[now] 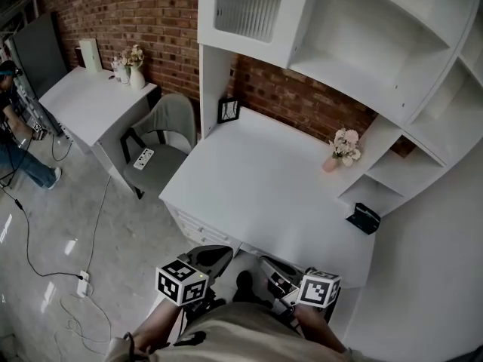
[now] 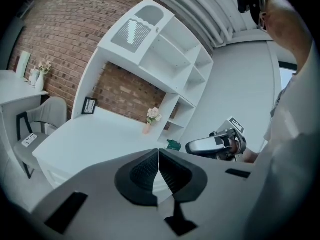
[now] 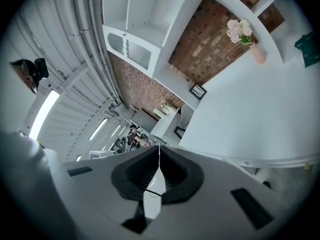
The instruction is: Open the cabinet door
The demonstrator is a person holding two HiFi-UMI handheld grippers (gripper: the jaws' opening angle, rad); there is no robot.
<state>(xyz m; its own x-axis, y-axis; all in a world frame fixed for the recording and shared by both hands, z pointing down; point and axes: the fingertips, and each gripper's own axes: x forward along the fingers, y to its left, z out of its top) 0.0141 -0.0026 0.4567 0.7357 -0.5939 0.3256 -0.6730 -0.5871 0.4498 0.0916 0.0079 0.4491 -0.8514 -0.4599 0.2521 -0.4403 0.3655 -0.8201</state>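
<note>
The cabinet door [image 1: 250, 6] is a white panel with a ribbed glass pane, closed, at the upper left of the hutch above the white desk [image 1: 256, 179]. It also shows in the left gripper view as the cabinet door [image 2: 131, 31], and in the right gripper view as the cabinet door [image 3: 131, 48]. My left gripper [image 1: 223, 253] and right gripper [image 1: 266, 262] are low at the desk's near edge, far below the door. The left gripper [image 2: 158, 151] is shut with nothing in it. The right gripper [image 3: 159, 148] is also shut and empty.
On the desk stand a pink flower vase [image 1: 343, 148], a black picture frame [image 1: 229, 110] and a dark green object [image 1: 364, 218]. A grey chair [image 1: 162, 130] and a second desk [image 1: 94, 100] are at the left. A person [image 1: 15, 127] stands far left; a power strip [image 1: 81, 283] lies on the floor.
</note>
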